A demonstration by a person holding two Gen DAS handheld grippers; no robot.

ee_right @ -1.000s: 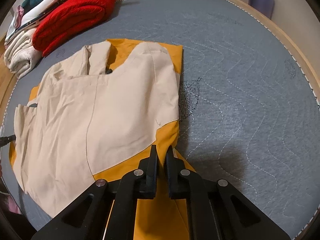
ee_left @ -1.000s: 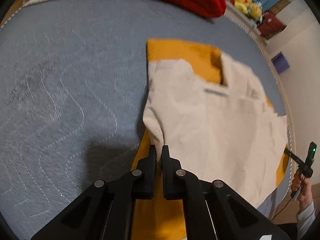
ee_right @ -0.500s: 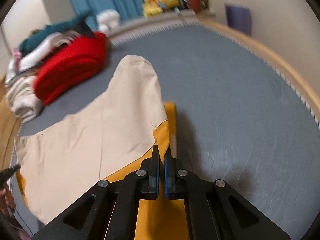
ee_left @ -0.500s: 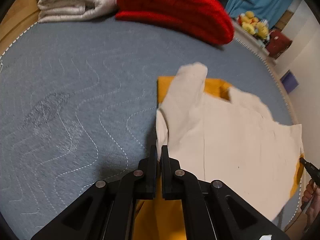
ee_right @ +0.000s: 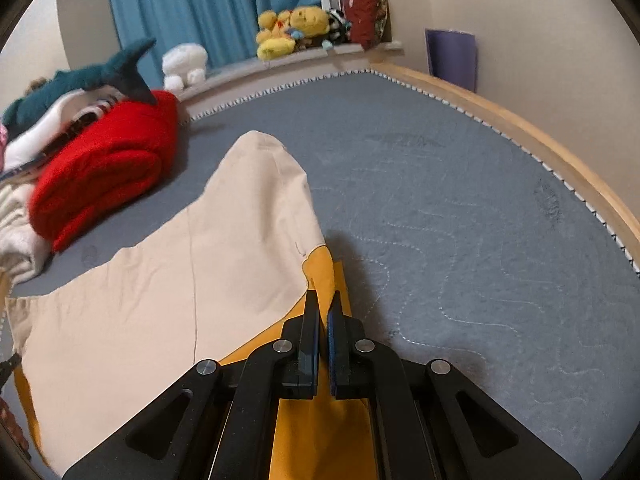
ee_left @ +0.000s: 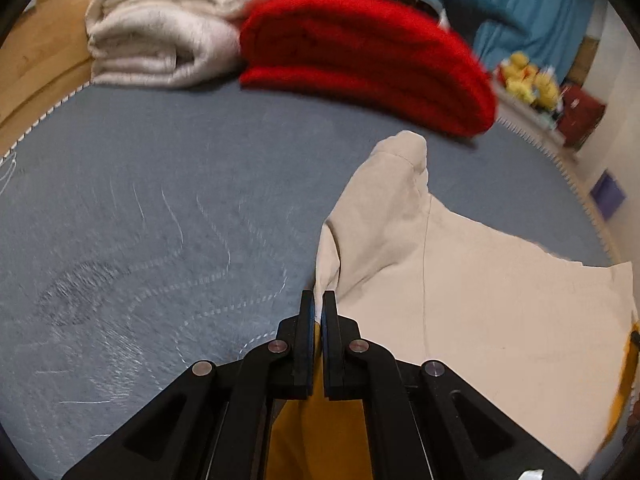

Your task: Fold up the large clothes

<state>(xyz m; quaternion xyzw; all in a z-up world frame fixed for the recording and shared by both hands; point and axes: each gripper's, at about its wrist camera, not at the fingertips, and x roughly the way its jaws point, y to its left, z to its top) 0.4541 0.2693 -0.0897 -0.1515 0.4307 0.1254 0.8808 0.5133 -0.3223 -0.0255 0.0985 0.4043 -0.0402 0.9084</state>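
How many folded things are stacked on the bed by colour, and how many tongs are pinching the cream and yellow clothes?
Red folded blanket: 1
Cream folded blanket: 1
Tongs pinching the cream and yellow garment: 2, left tongs and right tongs
Total: 4

I'm looking at a grey quilted bed cover (ee_right: 460, 208) with wavy white stitching, sitting in a pale wooden frame (ee_right: 532, 132). Blue curtains (ee_right: 208, 4) are hanging behind a ledge (ee_right: 280, 65) lined with plush toys (ee_right: 292, 26). Off-white walls (ee_right: 540, 40); a purple folder (ee_right: 452, 58) is leaning there. Wooden floor (ee_left: 36, 60) is showing past the bed's edge.
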